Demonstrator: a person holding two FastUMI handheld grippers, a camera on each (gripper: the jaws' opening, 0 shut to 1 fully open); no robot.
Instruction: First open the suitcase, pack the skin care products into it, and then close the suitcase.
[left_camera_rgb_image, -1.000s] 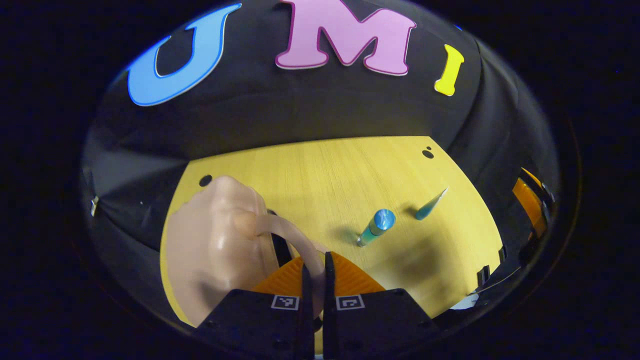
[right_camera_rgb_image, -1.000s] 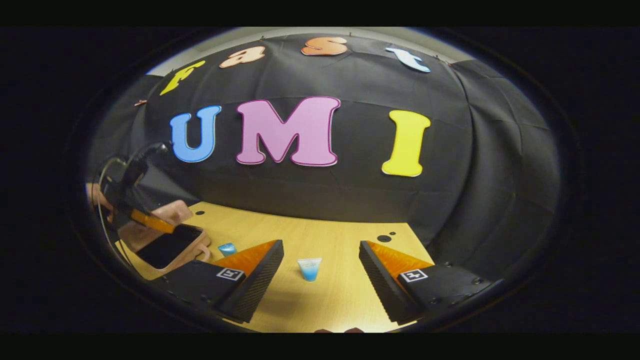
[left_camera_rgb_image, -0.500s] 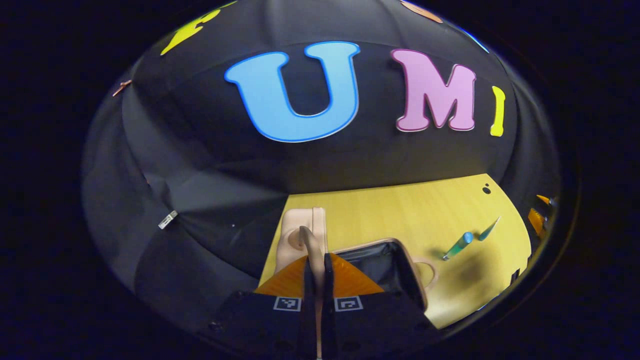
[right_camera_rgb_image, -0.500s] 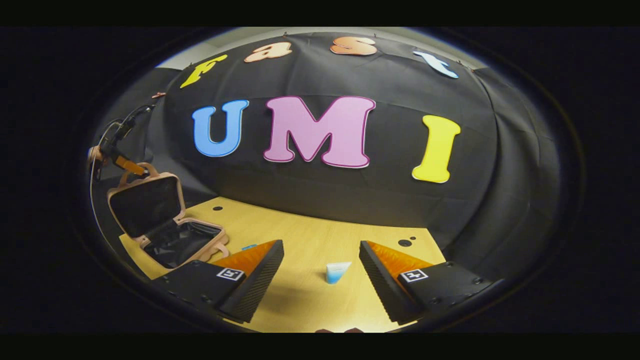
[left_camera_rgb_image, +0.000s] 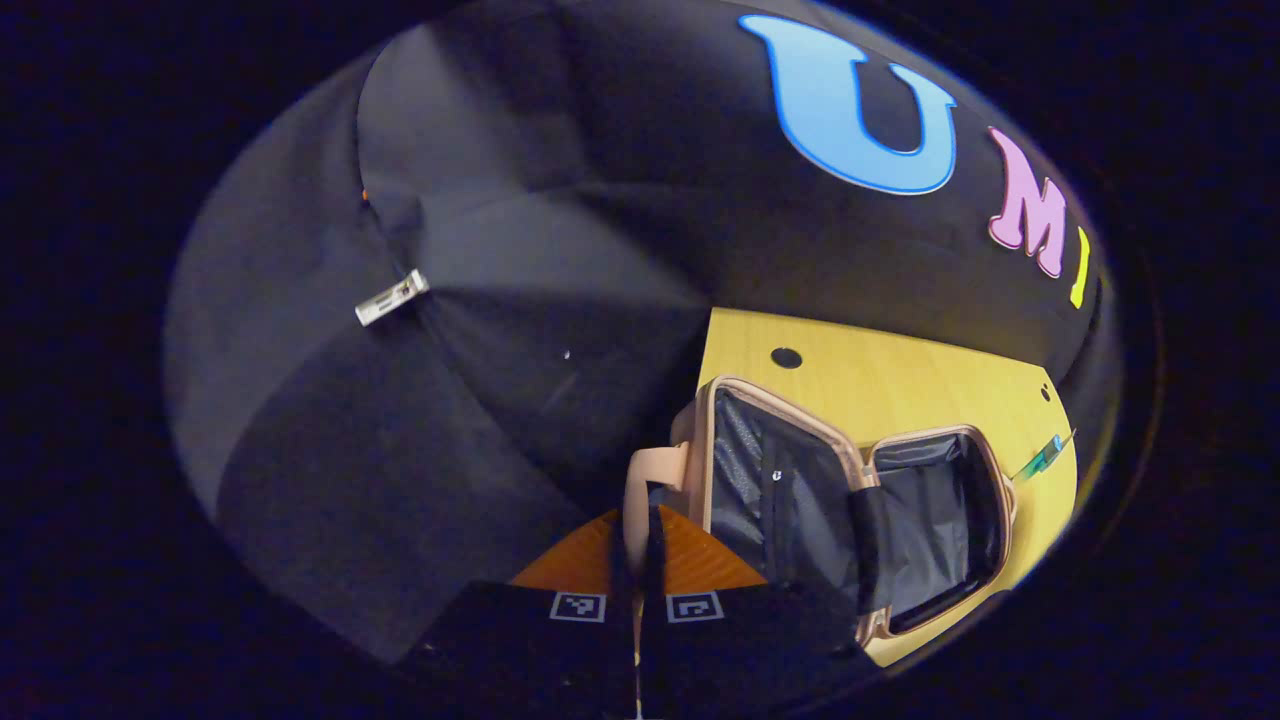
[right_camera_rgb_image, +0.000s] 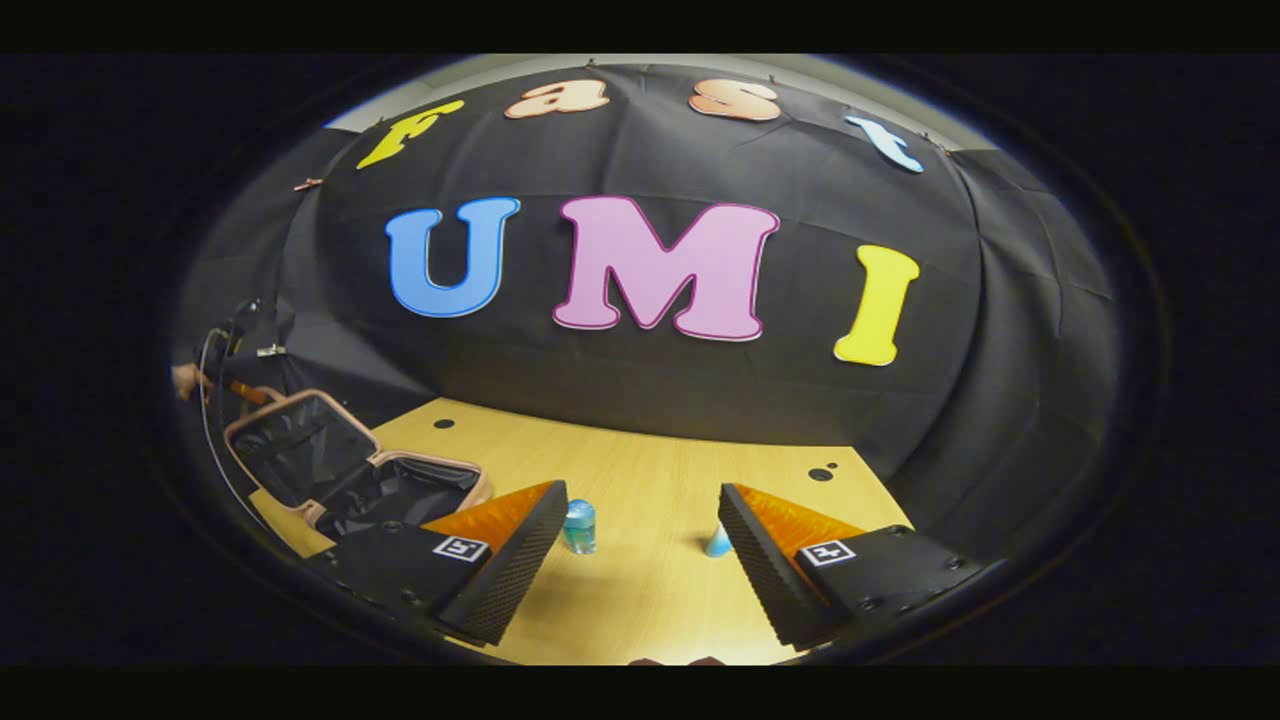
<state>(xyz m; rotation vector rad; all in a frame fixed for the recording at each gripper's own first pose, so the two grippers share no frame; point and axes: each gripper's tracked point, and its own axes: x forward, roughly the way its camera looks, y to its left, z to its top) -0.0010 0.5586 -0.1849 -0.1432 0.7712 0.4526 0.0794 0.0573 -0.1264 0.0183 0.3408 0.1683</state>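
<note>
A small pink suitcase (left_camera_rgb_image: 860, 470) with a black lining lies wide open at the table's left end. My left gripper (left_camera_rgb_image: 640, 540) is shut on the pink handle (left_camera_rgb_image: 650, 475) of its lid, holding the lid leaned back. In the right gripper view the open suitcase (right_camera_rgb_image: 340, 470) sits far left, with the left gripper (right_camera_rgb_image: 250, 392) and a hand behind it. My right gripper (right_camera_rgb_image: 640, 540) hovers open over the table. Between its fingers stands a blue-capped bottle (right_camera_rgb_image: 579, 527), and a blue tube (right_camera_rgb_image: 718, 541) shows beside the right finger. The bottle and tube (left_camera_rgb_image: 1045, 458) lie beyond the suitcase.
The yellow wooden table (right_camera_rgb_image: 650, 470) has small dark holes near its back edge. Black cloth walls close in behind and to the left (left_camera_rgb_image: 450, 330). Bare tabletop stretches between the suitcase and the two products.
My left gripper swung the lid up and back by its handle, so the suitcase went from shut to wide open. The right gripper view shifted, bringing the bottle between its fingers.
</note>
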